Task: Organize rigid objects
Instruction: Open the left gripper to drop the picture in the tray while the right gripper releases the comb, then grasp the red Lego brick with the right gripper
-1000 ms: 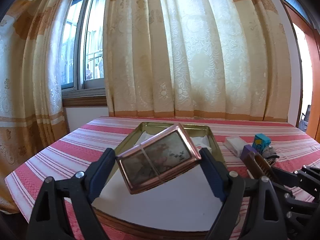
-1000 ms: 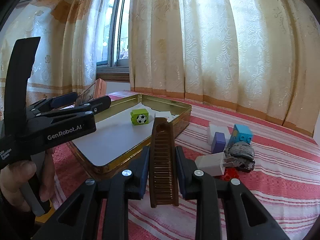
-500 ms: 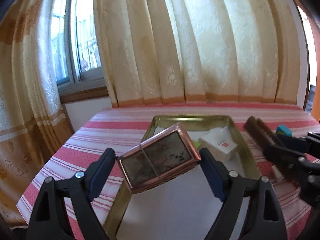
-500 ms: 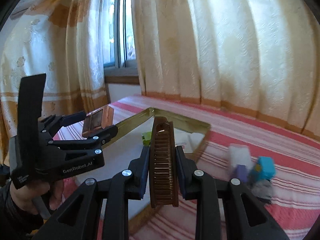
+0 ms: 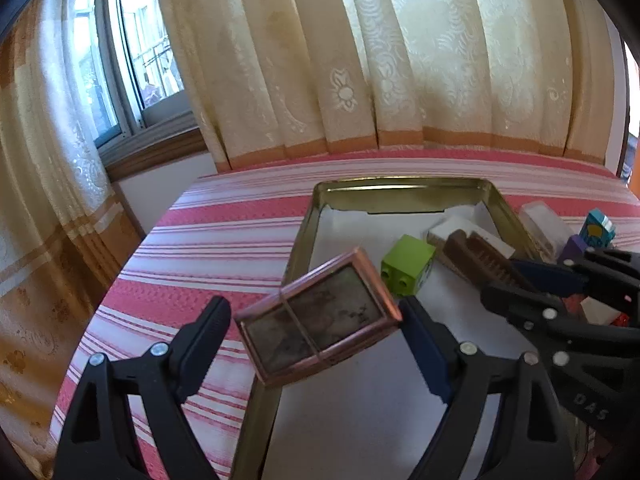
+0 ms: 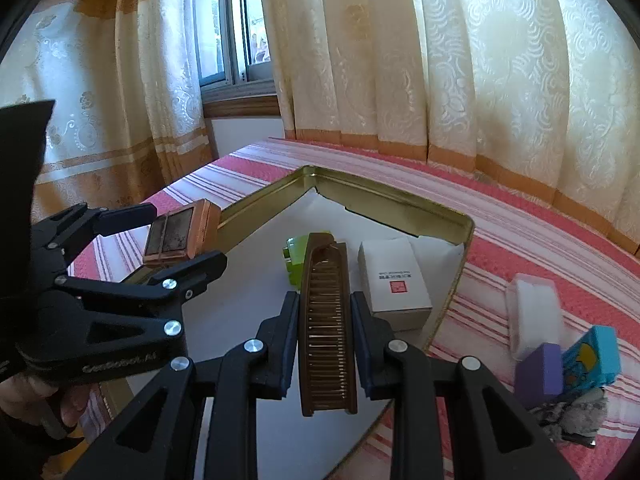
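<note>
A copper-framed flat box [image 5: 316, 316] hangs tilted over the near left rim of the gold tin tray [image 5: 400, 184], and my left gripper [image 5: 314, 320] is shut on its two ends. The right wrist view shows the same box [image 6: 180, 236] in the left gripper [image 6: 188, 234]. My right gripper [image 6: 325, 304] is shut on a brown comb [image 6: 328, 320], held over the tray's white lining [image 6: 248, 304]. In the left wrist view the comb [image 5: 480, 256] juts from the right gripper [image 5: 516, 280]. A green block [image 6: 294, 260] and a white carton [image 6: 394, 280] lie in the tray.
On the red striped cloth right of the tray lie a white block [image 6: 534, 312], a purple block [image 6: 538, 372], a blue block [image 6: 592, 356] and a grey crumpled thing [image 6: 576, 420]. Curtains and a window stand behind the table. The table's left edge [image 5: 132, 256] drops off.
The right gripper has carried the comb left from the tray's near rim to over the lining. The left gripper has swung with the copper box, so the tray now sits right of it.
</note>
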A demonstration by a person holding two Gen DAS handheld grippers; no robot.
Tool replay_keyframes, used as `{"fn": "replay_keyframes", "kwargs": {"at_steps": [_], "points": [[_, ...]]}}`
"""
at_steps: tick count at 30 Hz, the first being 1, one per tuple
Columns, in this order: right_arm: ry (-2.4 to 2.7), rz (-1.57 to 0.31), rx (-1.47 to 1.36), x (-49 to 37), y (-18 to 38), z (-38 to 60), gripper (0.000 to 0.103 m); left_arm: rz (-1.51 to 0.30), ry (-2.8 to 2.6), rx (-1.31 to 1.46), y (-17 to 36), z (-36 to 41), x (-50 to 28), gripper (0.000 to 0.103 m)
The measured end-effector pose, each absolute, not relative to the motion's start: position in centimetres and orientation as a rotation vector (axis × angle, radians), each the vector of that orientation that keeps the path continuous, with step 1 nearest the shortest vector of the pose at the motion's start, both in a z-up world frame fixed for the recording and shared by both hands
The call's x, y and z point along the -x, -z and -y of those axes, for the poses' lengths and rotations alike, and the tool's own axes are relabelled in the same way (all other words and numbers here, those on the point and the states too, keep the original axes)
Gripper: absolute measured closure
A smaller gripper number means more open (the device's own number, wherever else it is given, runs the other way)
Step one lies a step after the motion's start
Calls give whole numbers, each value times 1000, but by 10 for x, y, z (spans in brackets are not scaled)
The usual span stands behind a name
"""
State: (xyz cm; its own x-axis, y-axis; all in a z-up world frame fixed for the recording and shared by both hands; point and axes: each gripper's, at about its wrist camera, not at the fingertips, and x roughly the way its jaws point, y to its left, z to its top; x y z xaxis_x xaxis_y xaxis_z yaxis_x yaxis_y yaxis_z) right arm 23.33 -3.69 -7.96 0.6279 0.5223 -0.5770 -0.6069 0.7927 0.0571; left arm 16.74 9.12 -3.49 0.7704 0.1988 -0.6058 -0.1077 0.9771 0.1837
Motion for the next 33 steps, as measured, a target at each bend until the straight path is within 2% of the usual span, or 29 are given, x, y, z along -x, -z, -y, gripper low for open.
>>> {"fn": "replay_keyframes", "kwargs": {"at_steps": [1, 2, 3, 4, 5, 10, 14, 21, 27, 33], "points": [[-647, -617, 145, -234, 81, 36, 75, -677, -183, -165, 35, -89, -169, 15], [-644, -626, 142, -235, 81, 36, 70, -676, -198, -174, 34, -89, -170, 13], [-646, -631, 138, -236, 81, 36, 57, -674, -205, -176, 33, -90, -170, 10], [-647, -634, 134, -235, 81, 37, 52, -670, -209, -172, 31, -90, -169, 3], [-648, -629, 124, -231, 79, 41, 47, -662, -213, -167, 30, -92, -167, 1], [-655, -572, 107, -202, 68, 84, 43, -603, -209, -155, 22, -82, -146, 1], [-579, -526, 60, -175, 68, 153, 31, -542, -129, -120, 18, -51, -120, 0], [-373, -548, -14, -167, 82, 250, 31, -472, 46, -125, 21, 27, -86, 0], [-369, -586, -9, -169, 90, 263, 31, -471, 128, -187, 30, 75, -94, 0], [-386, -615, 6, -176, 99, 260, 31, -544, 95, -207, 48, 73, -118, 0]]}}
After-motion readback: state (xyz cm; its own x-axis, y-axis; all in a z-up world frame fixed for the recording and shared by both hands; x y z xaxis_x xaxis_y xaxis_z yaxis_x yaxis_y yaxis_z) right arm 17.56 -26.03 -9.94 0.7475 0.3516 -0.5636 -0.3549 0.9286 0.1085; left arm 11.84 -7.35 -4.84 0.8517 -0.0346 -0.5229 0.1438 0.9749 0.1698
